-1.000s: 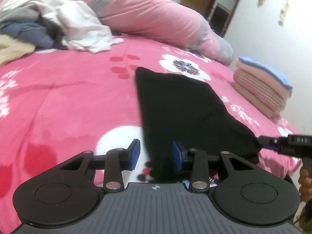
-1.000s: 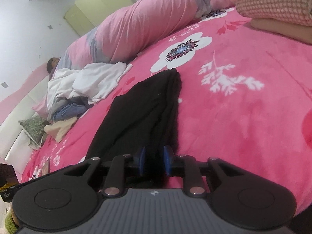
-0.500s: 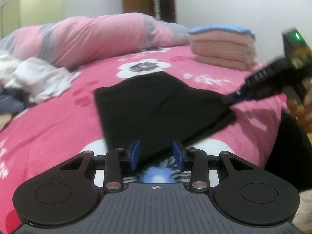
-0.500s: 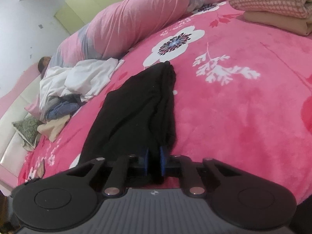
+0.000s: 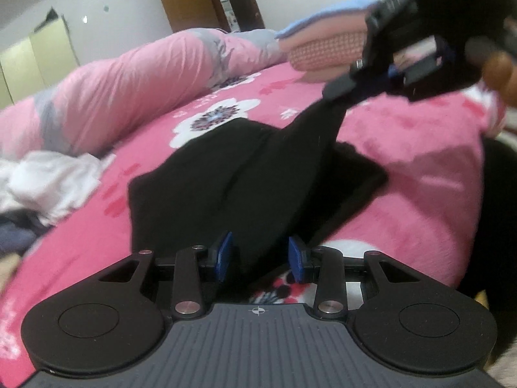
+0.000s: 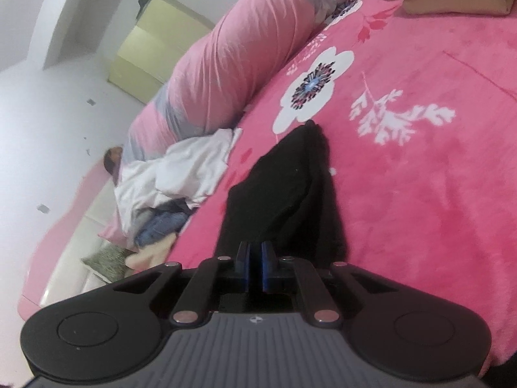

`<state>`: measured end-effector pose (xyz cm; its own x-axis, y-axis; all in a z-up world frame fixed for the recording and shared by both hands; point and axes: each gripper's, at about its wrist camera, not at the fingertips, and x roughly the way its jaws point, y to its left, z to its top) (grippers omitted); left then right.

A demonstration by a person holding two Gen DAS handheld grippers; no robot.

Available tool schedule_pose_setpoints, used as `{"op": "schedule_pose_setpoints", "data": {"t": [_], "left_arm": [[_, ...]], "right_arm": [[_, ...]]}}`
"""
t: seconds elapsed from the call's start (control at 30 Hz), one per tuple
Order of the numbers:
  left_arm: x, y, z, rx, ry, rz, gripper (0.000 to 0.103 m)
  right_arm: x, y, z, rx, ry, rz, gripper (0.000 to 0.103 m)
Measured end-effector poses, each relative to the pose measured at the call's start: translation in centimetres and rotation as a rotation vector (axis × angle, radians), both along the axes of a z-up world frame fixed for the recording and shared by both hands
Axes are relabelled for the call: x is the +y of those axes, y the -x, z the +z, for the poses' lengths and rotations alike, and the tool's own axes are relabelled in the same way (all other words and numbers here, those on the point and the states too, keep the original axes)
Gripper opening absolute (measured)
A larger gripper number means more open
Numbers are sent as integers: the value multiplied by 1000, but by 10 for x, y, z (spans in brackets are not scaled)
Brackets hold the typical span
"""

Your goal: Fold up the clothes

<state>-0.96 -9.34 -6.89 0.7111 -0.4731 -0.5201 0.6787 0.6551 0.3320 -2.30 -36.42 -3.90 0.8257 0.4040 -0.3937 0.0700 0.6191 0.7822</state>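
Observation:
A black garment (image 5: 226, 174) lies on the pink flowered bed cover (image 5: 420, 148). My left gripper (image 5: 260, 258) is open, its blue pads on either side of the garment's near edge, not pinching it. My right gripper (image 6: 255, 258) is shut on a corner of the black garment (image 6: 284, 187) and holds that corner raised above the bed; it shows in the left wrist view (image 5: 342, 92) at the upper right with the cloth hanging from it.
A pile of unfolded white and blue clothes (image 6: 168, 181) lies at the left of the bed. A long pink pillow (image 5: 135, 87) runs along the far side. A stack of folded clothes (image 5: 326, 48) sits at the far right.
My right gripper has lifted its corner of the black garment up and across the bed. My left gripper has stayed open at the garment's near edge.

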Motion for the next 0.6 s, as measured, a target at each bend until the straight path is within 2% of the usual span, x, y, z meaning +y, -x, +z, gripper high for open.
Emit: {"op": "schedule_pose_setpoints", "data": {"t": [0.2, 0.3, 0.6], "left_arm": [[-1, 1, 2, -20, 1, 35, 37], [3, 1, 3, -55, -26, 89, 37], [41, 2, 10, -76, -68, 259, 37]], "right_arm": [[1, -1, 2, -20, -24, -5, 6], [0, 0, 5, -31, -25, -10, 6], [2, 6, 0, -31, -41, -13, 6]]}}
